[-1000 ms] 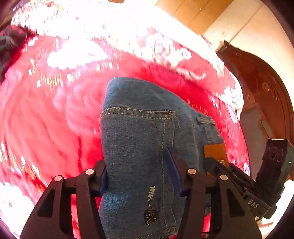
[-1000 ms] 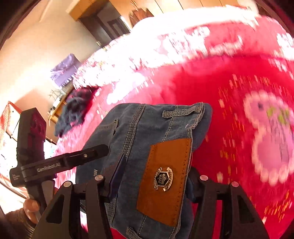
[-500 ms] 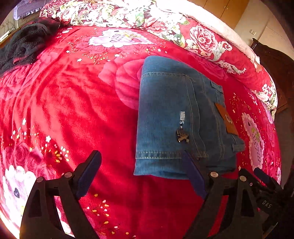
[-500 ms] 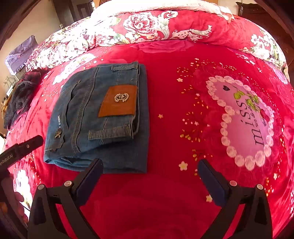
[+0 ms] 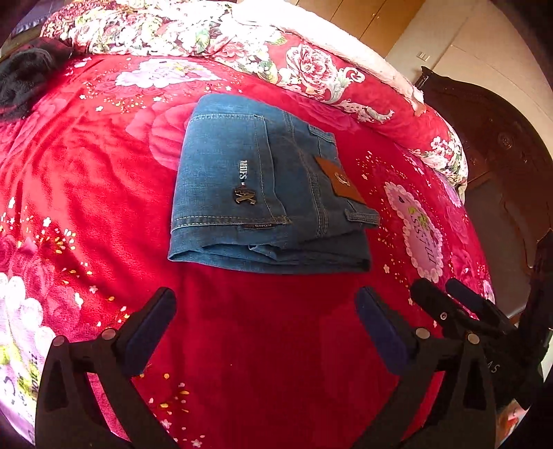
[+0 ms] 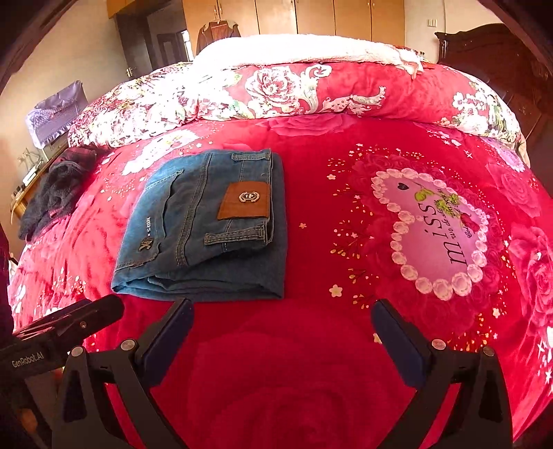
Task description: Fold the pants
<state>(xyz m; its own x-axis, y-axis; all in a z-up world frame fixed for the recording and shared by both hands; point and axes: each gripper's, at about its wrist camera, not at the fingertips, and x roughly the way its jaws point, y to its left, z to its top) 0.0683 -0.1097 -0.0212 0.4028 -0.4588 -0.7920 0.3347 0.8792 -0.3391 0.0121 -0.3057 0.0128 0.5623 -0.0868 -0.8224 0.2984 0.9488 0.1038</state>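
Lying at the far left edge of the red floral blanket (image 6: 276, 362) is a dark crumpled garment (image 6: 55, 193), seen near a lavender-covered item (image 6: 55, 110) beside the bed. Just right of that, the folded blue jeans (image 6: 193, 235) are spread flat on the blanket in a compact rectangle, several layers being visible along the near edge. A brown leather patch (image 6: 245, 201) with a metal emblem is shown on the waistband side, with a belt loop just below it, and a small metal logo (image 5: 246, 197) is fixed to the back pocket. No part of the jeans is touched by either tool.

In the left wrist view, the left gripper (image 5: 264, 321) is held above bare blanket, near the front edge of the jeans but apart from it; its jaws are spread wide and nothing is gripped. To its right, part of the right gripper is seen as a dark bar with a blue pad.

In the right wrist view, the right gripper (image 6: 281, 326) is likewise parted wide and empty, with its left fingertip (image 6: 176, 321) close to the jeans' near edge. Further right, a pink heart motif (image 6: 435, 235) ringed with white flowers is printed on the blanket. A rolled floral quilt (image 6: 311, 89) is laid across the far side, and wooden wardrobes (image 6: 293, 17) are seen behind it.
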